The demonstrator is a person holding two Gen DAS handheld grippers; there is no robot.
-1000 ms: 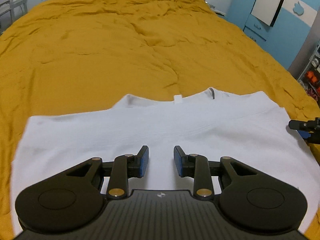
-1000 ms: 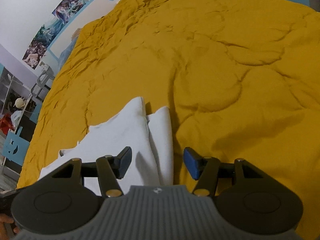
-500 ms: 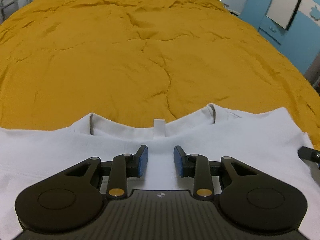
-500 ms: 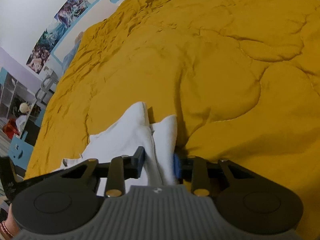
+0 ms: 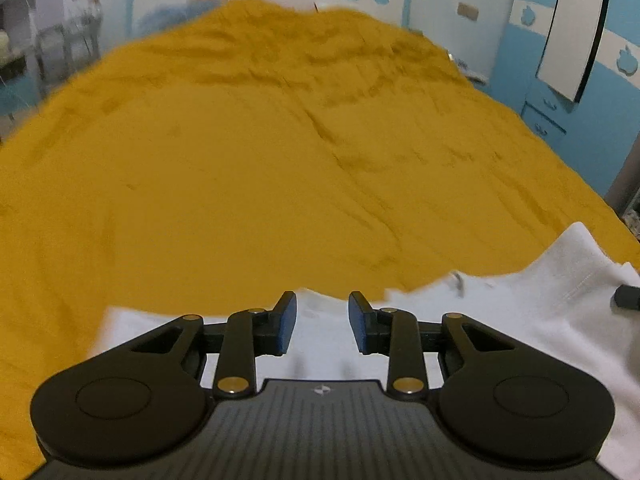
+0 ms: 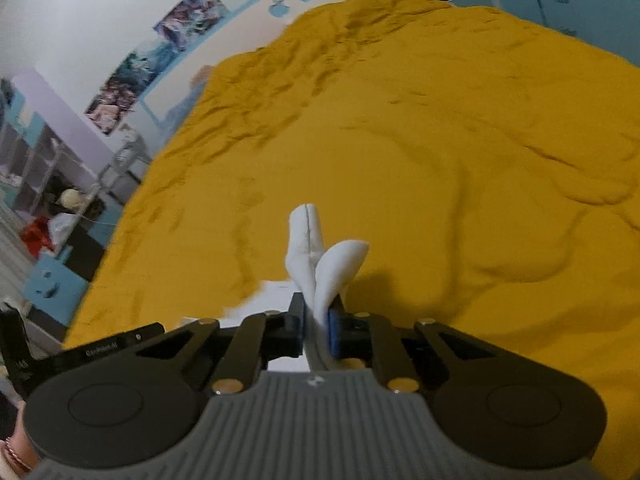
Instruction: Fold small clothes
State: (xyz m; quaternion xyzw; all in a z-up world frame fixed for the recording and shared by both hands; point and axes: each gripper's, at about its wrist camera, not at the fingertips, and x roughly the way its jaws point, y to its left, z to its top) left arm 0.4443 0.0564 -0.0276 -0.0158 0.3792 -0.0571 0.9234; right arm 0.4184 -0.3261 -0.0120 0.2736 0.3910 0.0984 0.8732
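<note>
The white T-shirt [image 5: 500,320] lies across the near edge of the mustard bedspread [image 5: 280,180], its right end bunched and pinched in the just-closed right gripper [image 6: 317,322], while the left gripper [image 5: 322,322], jaws part-spread, hovers over its collar edge gripping nothing.
</note>
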